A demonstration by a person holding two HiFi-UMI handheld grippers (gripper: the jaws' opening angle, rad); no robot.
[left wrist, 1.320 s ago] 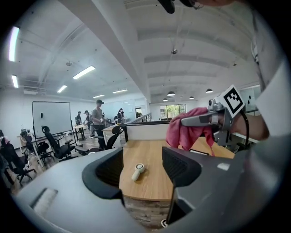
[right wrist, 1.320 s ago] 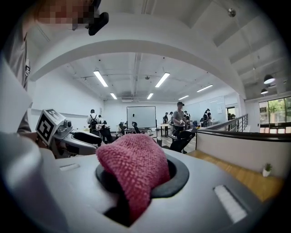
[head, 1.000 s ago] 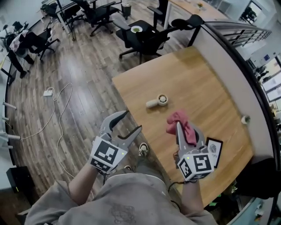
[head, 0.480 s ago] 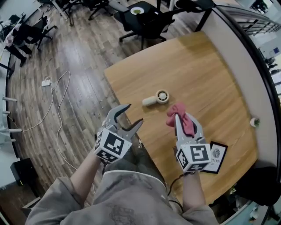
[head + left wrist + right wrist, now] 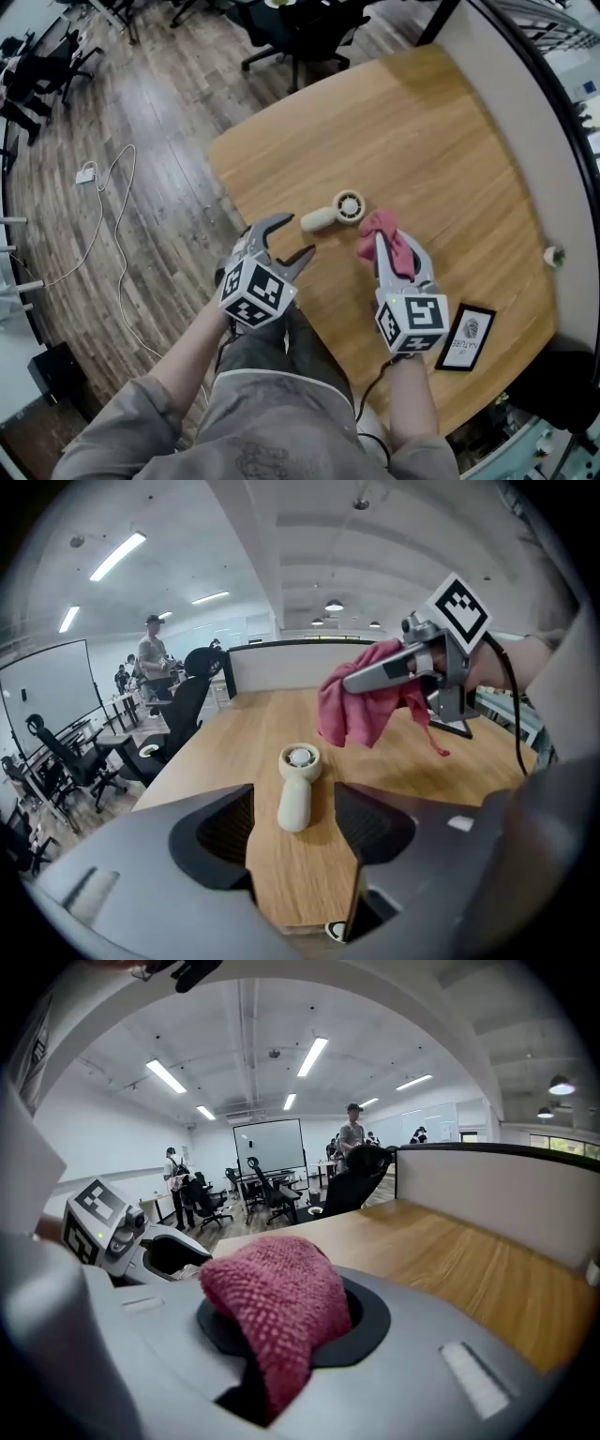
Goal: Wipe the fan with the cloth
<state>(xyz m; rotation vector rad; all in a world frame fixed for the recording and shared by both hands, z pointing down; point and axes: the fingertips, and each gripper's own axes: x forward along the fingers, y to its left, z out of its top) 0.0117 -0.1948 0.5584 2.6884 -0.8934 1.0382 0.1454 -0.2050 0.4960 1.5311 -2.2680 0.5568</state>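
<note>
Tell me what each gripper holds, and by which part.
The right gripper pinches the red cloth by a bunched fold; the rest bulges out past its jaws. The left gripper is open and holds nothing; the fan lies on the table.

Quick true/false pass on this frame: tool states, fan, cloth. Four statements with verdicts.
1. The right tool is shut on the cloth. True.
2. The left tool grips the fan. False: its jaws stand apart with nothing held; the fan lies on the table ahead of them.
3. The fan stands upright. False: it lies flat on the table.
4. A black-framed card lies on the table beside the right tool. True.
</note>
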